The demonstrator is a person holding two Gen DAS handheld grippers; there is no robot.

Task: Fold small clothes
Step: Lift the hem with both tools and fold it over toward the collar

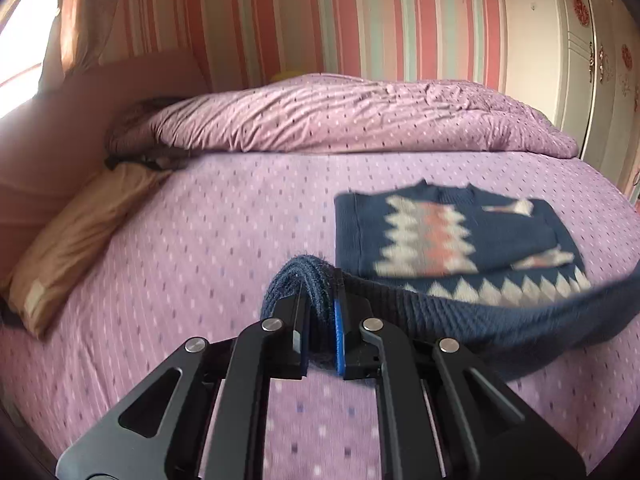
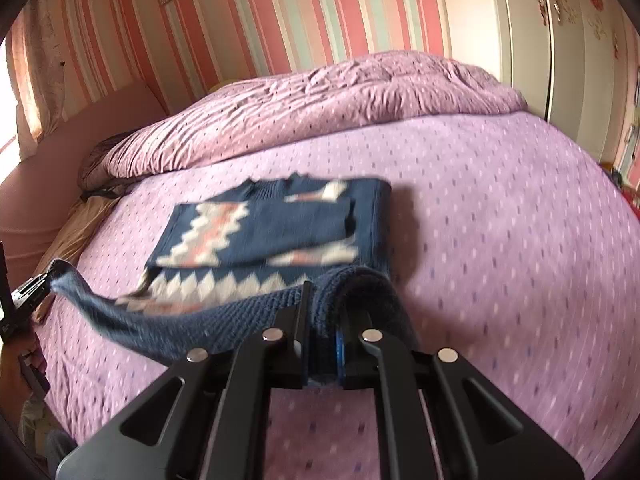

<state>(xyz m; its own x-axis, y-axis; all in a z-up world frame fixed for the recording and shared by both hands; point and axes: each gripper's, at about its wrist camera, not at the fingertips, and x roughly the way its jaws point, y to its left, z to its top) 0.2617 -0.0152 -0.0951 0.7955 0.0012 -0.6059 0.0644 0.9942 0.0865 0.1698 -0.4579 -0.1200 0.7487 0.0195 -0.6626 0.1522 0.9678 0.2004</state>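
Left wrist view: left gripper (image 1: 320, 320) and right gripper (image 2: 322, 332) are each pinching a hem corner of the sweater (image 1: 440, 232), which is lying ahead on the bed (image 1: 200, 232), hem spanning side to side.

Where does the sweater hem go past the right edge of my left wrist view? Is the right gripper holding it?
Observer: Yes. In the right wrist view, the right gripper is shut on the hem of the sweater, with knit bunched between its fingers.
Operator: Does the hem run unbroken from there back to my gripper?
Observer: It does. It spans across to the left gripper, which pinches the other corner. The hem dips in the middle and appears raised off the bed sheet.
Operator: And the rest of the sweater?
Observer: It lies on the sheet beyond the raised hem, and its right edge is a thick fold.
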